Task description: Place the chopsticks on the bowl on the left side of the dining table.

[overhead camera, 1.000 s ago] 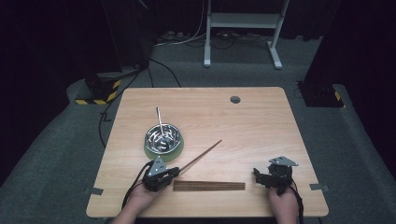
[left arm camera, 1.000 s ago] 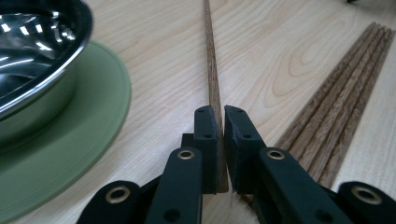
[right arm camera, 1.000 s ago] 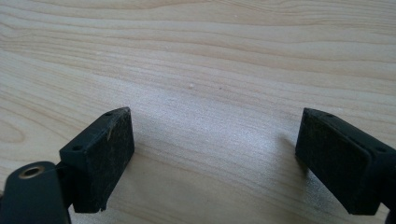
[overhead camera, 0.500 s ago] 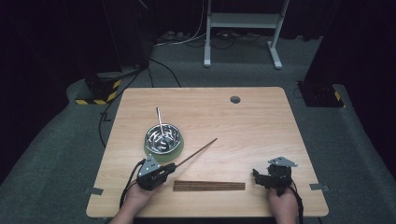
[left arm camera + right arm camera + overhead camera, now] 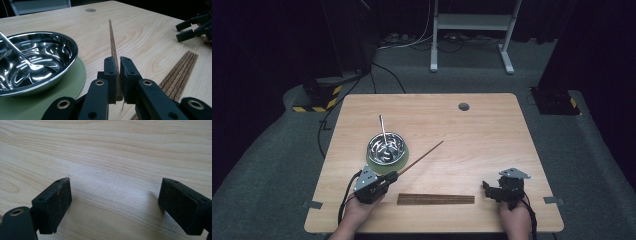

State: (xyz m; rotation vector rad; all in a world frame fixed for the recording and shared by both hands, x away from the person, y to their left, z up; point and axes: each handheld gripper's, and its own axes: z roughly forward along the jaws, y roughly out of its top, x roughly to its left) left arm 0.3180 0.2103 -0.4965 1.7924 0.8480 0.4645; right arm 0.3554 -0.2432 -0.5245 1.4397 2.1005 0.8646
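My left gripper [image 5: 391, 176] [image 5: 117, 75] is shut on one end of a single brown chopstick [image 5: 421, 157] [image 5: 112, 42], which points away up and to the right, held off the table. A bundle of several more chopsticks [image 5: 436, 199] [image 5: 178, 73] lies flat near the front edge, just right of that gripper. A steel bowl [image 5: 385, 148] [image 5: 37, 62] with a spoon [image 5: 383, 129] [image 5: 17, 53] in it sits on a green mat [image 5: 384, 169] [image 5: 72, 82] just behind the left gripper. My right gripper [image 5: 487, 188] [image 5: 113, 205] rests open near the front right, nothing between its jaws.
The wooden table [image 5: 492, 135] has a round grey cap [image 5: 463, 106] [image 5: 90, 10] near its back edge. Beyond the table stand a white frame [image 5: 469, 22] and cables on grey floor. The right gripper [image 5: 190, 28] appears at the far right in the left gripper view.
The left gripper has drawn back toward the front left with the chopstick in it, so the chopstick's far tip has shifted slightly left. The right gripper has stayed put.
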